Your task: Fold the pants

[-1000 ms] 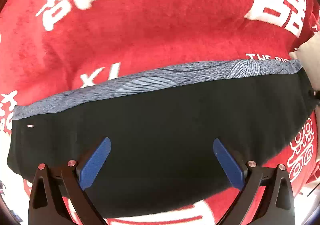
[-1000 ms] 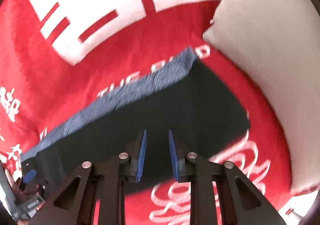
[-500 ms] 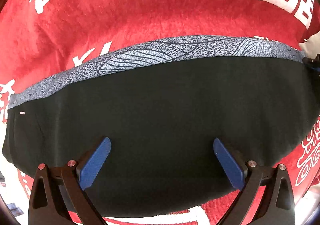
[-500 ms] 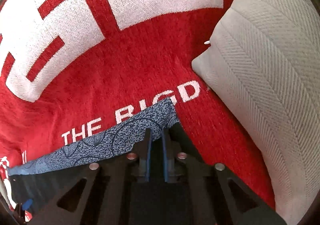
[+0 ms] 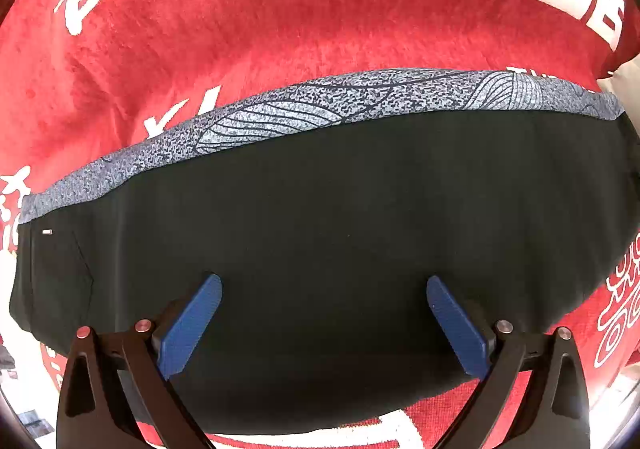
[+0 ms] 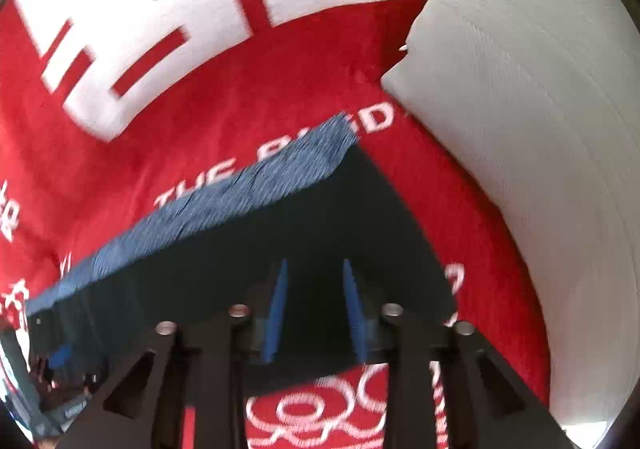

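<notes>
The black pants (image 5: 340, 241) lay folded on the red blanket (image 5: 280, 29), long axis running between both grippers: the left gripper (image 5: 323, 319) hung wide open and empty above their middle, while the right gripper (image 6: 313, 307), jaws opening and empty, stood over their end nearest the pillow (image 6: 520, 129)

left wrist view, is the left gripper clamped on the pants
No, the left gripper stands wide open above the flat black pants, its blue pads far apart with nothing pinched.

Pants (image 5: 340, 233): black, I see them folded into a flat band.
Edge: grey-blue patterned strip along far side.
Place: on the red blanket.
</notes>
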The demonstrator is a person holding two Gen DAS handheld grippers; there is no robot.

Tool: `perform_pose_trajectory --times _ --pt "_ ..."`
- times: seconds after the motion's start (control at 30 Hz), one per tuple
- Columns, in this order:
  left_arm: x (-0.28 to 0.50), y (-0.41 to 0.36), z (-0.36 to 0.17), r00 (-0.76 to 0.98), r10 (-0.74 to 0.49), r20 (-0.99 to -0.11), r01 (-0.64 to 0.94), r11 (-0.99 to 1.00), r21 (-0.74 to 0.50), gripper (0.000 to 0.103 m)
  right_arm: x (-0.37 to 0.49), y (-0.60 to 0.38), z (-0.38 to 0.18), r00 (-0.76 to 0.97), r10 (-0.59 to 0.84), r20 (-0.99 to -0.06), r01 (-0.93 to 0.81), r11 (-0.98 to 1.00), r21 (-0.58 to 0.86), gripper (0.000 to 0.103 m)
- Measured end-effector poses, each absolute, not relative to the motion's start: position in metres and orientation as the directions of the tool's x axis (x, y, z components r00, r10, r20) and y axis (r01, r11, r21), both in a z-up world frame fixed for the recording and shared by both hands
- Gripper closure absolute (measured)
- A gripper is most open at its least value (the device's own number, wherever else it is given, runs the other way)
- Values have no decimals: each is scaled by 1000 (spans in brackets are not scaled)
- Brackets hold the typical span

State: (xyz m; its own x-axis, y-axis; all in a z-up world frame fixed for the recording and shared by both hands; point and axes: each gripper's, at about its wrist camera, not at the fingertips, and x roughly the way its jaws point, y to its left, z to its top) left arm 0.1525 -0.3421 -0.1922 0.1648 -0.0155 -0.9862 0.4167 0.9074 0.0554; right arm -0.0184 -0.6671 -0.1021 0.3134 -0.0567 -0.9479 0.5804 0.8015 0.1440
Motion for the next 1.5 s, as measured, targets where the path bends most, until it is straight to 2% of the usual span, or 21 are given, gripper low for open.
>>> perform_pose_trajectory --times 0.37,0.5,0.73,0.83,0.97,1.03,1.27,1.5 --pt "147 -347 -192 192 2 -981 433 897 86 0 -32 -633 -120 281 -43 -959 534 837 119 69" --pt "146 -352 -191 198 16 -980 433 895 102 0 -24 -629 -119 277 -46 -960 522 845 111 66" --pt "143 -356 -187 212 34 -977 455 881 130 0 -34 -645 -106 306 2 -952 556 812 181 61" --pt "143 -359 -186 213 40 -976 470 871 139 0 -57 -653 -97 342 59 -938 593 761 264 57" --pt "145 -363 -179 203 53 -978 478 866 146 0 -93 -666 -102 476 221 -851 621 602 503 57" --pt "145 -366 -171 195 25 -980 479 870 117 0 -111 -671 -113 547 251 -798 627 510 590 57" --pt "128 -414 -148 236 -73 -969 538 840 68 0 -143 -690 -141 695 238 -678 613 297 732 57" --pt "124 -454 -179 201 -53 -978 542 838 66 0 -141 -691 -164 780 208 -591 552 218 805 57"
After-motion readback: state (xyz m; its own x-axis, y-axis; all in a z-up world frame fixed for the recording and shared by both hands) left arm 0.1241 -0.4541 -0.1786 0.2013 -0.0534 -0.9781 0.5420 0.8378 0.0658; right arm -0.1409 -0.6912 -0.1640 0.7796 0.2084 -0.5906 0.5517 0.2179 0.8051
